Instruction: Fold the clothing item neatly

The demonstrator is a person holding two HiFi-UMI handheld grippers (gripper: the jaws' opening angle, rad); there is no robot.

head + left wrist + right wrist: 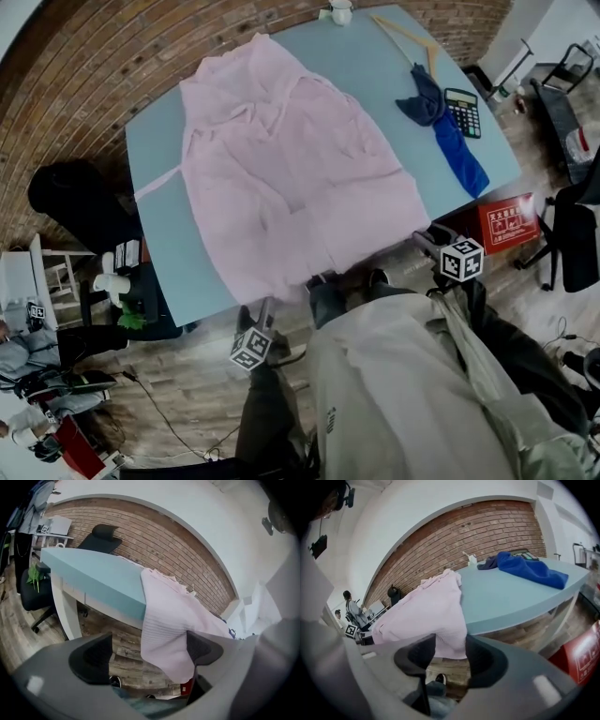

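Lining up for the hem grab on the pink garment (291, 169), spread across the desk (159, 141) and draped over the desk's near edge.
Holding left claw (146, 652) and right claw (451, 654) wide and empty below that edge; probably best pinching matching hem corners deep, then lifting evenly.

Head camera: high over the near side, facing steeply down, whole light blue rectangular table (375, 75) in frame. Left tool (150, 656) camera: low, close to the near edge, facing across the table toward the red brick wall (154, 536). Right tool (450, 657) camera: just above tabletop level, same facing. All three share the near edge and the overhanging pale pink fabric garment (291, 178).
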